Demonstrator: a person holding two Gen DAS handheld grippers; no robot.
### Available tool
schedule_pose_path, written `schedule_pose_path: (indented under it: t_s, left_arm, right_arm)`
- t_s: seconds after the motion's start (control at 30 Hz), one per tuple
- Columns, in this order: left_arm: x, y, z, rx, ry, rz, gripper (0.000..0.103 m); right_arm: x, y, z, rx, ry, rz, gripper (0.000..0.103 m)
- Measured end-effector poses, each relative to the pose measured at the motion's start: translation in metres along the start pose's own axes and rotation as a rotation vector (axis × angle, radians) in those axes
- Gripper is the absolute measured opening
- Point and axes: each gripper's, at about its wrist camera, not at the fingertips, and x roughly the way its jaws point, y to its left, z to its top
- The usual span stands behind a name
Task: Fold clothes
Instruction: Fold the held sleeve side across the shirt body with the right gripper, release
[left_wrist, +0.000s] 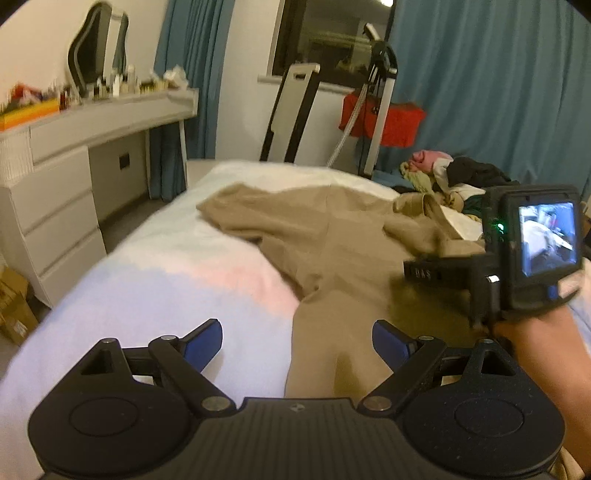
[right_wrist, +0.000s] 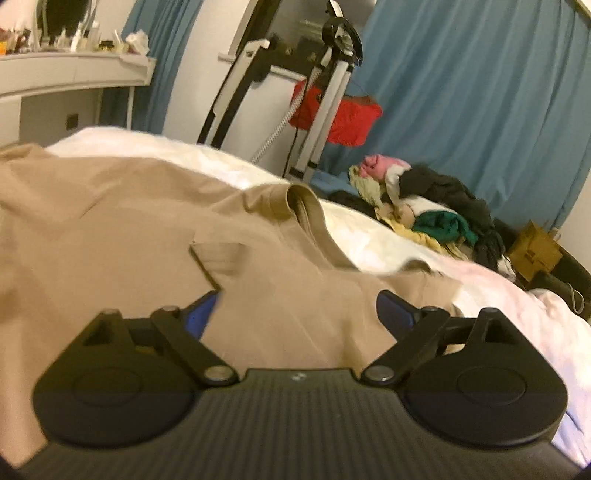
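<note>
A tan T-shirt (left_wrist: 332, 240) lies spread on the white bed (left_wrist: 166, 266). My left gripper (left_wrist: 297, 341) is open and empty, low over the shirt's near edge. The right gripper's body and screen (left_wrist: 532, 254) show at the right of the left wrist view, over the shirt's collar side. In the right wrist view the shirt (right_wrist: 129, 229) fills the left, with its ribbed collar (right_wrist: 303, 203) ahead. My right gripper (right_wrist: 295, 314) is open and empty just above the fabric, its blue pads (right_wrist: 201, 314) spread wide.
A pile of mixed clothes (right_wrist: 424, 206) lies at the bed's far right. A garment steamer stand (left_wrist: 376, 103) with a red bag (left_wrist: 384, 118) stands beyond the bed by blue curtains. A white dresser (left_wrist: 66, 192) is at left. Cardboard boxes (right_wrist: 535, 251) sit at far right.
</note>
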Motion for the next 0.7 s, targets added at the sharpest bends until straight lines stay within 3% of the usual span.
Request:
schedule_pose_path:
  t_s: [0.17, 0.27, 0.47, 0.6, 0.7]
  left_arm:
    - [-0.036, -0.027, 0.002, -0.003, -0.067, 0.035, 0.097]
    - [-0.055, -0.041, 0.0, -0.026, -0.071, 0.133, 0.099]
    - [-0.077, -0.03, -0.019, -0.088, -0.108, 0.094, 0.102]
    - [-0.06, -0.032, -0.037, -0.156, -0.042, 0.016, 0.103]
    - [-0.037, -0.058, -0.052, -0.061, -0.03, -0.016, 0.103]
  right_arm:
    - [-0.023, 0.025, -0.014, -0.025, 0.077, -0.111, 0.092]
    - [-0.04, 0.027, -0.025, 0.016, 0.114, -0.151, 0.092]
    - [-0.075, -0.007, -0.045, 0.123, 0.127, -0.137, 0.092]
    - [-0.107, -0.052, -0.061, 0.209, 0.101, -0.106, 0.092]
    - [-0.132, -0.085, -0.074, 0.258, 0.088, -0.099, 0.092]
